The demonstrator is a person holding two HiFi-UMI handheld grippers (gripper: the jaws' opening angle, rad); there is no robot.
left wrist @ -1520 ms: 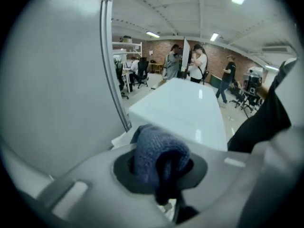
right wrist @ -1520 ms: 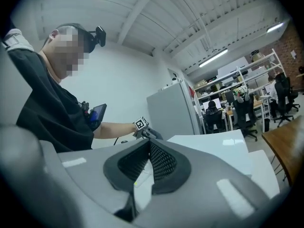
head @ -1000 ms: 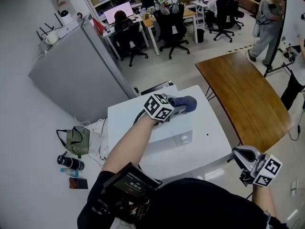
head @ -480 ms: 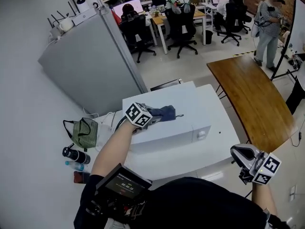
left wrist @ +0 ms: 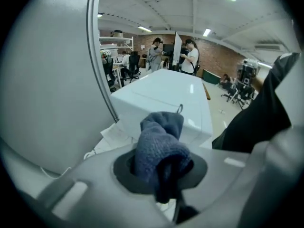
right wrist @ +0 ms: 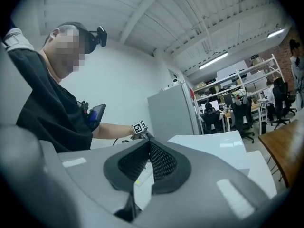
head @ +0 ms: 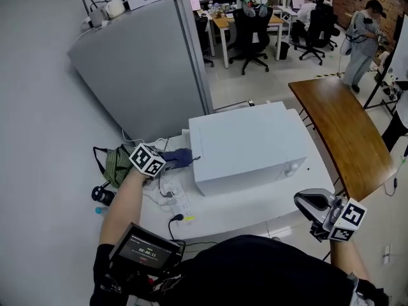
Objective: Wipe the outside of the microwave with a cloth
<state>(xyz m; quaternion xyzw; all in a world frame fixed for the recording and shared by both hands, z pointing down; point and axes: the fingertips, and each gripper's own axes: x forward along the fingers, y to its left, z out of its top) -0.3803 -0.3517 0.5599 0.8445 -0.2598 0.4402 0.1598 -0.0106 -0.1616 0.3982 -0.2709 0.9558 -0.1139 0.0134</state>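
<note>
- Left gripper (head: 167, 161) is now down from the microwave (head: 248, 142) top, at its left side wall.
- Its fingers clamp the blue cloth (head: 180, 157), which rests against that wall.
- Right gripper (head: 313, 204) hangs low, fingers closed on nothing.
- Step, as judged: side wipe. Next move calls for steady pressure along the panel.

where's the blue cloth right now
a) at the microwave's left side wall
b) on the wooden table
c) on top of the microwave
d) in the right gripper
a: in the head view the left gripper is clamped on the blue cloth and holds it by the left side wall of the microwave, below its top. The right gripper has nothing in it.
</note>
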